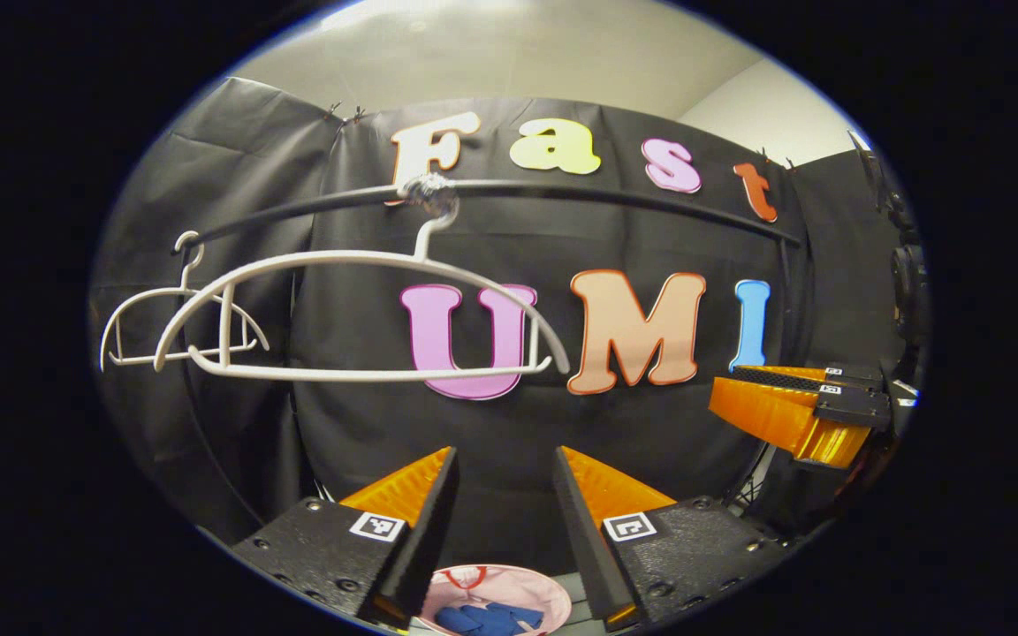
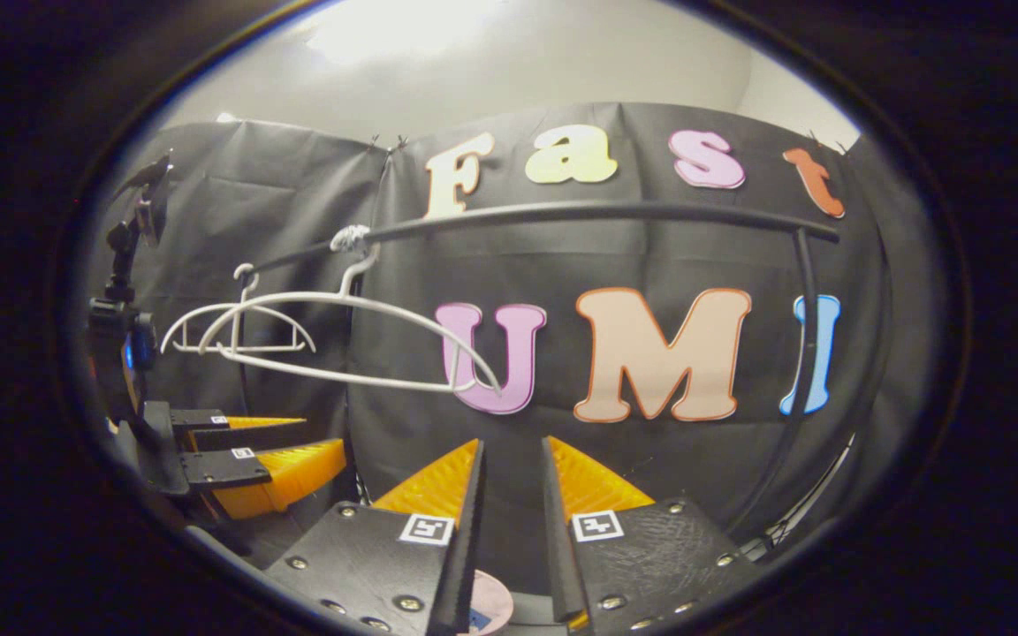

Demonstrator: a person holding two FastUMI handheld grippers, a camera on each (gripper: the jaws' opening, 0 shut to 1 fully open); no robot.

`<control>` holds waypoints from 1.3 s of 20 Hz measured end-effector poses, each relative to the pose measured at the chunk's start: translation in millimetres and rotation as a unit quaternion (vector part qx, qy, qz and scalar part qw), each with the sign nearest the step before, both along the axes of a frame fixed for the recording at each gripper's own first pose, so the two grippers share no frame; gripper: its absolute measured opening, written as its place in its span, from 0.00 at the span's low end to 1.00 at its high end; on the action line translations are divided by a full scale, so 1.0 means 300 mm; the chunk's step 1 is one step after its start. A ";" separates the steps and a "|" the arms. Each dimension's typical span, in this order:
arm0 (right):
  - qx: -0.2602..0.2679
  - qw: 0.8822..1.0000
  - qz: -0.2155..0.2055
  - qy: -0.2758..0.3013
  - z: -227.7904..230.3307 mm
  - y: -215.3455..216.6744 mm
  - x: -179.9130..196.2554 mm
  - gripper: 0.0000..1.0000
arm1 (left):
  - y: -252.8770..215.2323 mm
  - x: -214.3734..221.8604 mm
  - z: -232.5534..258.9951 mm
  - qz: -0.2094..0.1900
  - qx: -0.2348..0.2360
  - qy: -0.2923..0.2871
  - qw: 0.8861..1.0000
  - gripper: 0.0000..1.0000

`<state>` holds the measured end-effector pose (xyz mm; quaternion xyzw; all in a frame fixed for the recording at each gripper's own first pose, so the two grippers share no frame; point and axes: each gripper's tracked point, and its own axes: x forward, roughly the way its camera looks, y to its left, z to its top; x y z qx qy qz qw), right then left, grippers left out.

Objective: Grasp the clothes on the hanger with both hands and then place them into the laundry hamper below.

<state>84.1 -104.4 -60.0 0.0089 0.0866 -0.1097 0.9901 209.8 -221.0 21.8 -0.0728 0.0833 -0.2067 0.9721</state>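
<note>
Left of the left gripper [image 1: 498, 495], a small white hanger [image 1: 175, 322] hangs bare from the black rail [image 1: 562, 190]. A larger white hanger [image 1: 359, 309], also bare, hangs just left of and above the gripper's fingertips. Neither hanger carries clothing, so both swing free on their hooks.

Directly below and between the left gripper's fingers sits the pink laundry hamper [image 1: 496, 601], under the rail so that a released garment drops into it. Blue clothes [image 1: 487, 618] lie inside the hamper; judged from this, the placing step appears complete.

The left gripper points level toward the booth wall, above the hamper. Its fingers stand moderately apart and grip nothing.

The right gripper [image 2: 513, 481] holds a matching level pose beside it, to the right. Its fingers stand slightly apart, narrower than the left pair, and grip nothing. Low between them a pink edge shows, probably the hamper rim, though too little is visible to confirm. In the right gripper view, the left gripper sits low and to the left.
</note>
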 end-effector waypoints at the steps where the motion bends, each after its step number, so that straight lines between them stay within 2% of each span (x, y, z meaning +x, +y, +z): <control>1: -0.001 1.000 0.000 -0.005 0.020 -0.012 -0.021 0.39 | -0.007 -0.014 0.031 0.002 -0.004 -0.006 1.000 0.65; 3: -0.002 1.000 0.001 -0.010 0.053 -0.024 -0.069 0.47 | -0.038 -0.050 0.097 0.002 -0.014 -0.017 1.000 0.72; 5: 0.000 1.000 0.001 -0.016 0.084 -0.043 -0.115 0.60 | -0.062 -0.090 0.129 0.000 -0.018 -0.024 1.000 0.86; 6: -0.001 1.000 0.002 -0.020 0.104 -0.051 -0.137 0.73 | -0.076 -0.107 0.147 0.001 -0.018 -0.028 0.999 0.92; 8: -0.008 1.000 -0.003 -0.028 0.137 -0.079 -0.189 0.99 | -0.106 -0.150 0.180 0.003 -0.017 -0.033 0.999 0.93; 13: -0.019 0.999 -0.014 -0.047 0.216 -0.167 -0.303 0.97 | -0.194 -0.223 0.265 0.008 -0.016 -0.060 0.998 0.92; 18: -0.027 0.997 -0.036 -0.055 0.232 -0.301 -0.399 0.98 | -0.319 -0.250 0.330 0.008 -0.016 -0.083 0.996 0.92; 20: -0.026 0.997 -0.048 -0.056 0.220 -0.363 -0.432 0.96 | -0.386 -0.253 0.331 0.002 -0.018 -0.085 0.996 0.95; 21: -0.025 0.997 -0.054 -0.056 0.208 -0.398 -0.448 0.96 | -0.416 -0.250 0.322 0.002 -0.017 -0.084 0.996 0.92; 24: -0.014 0.995 -0.074 -0.061 0.153 -0.507 -0.496 0.97 | -0.499 -0.235 0.257 0.009 -0.005 -0.086 0.996 0.92; 26: -0.017 0.993 -0.091 -0.068 0.107 -0.587 -0.531 0.98 | -0.575 -0.237 0.198 0.002 -0.019 -0.082 0.996 0.95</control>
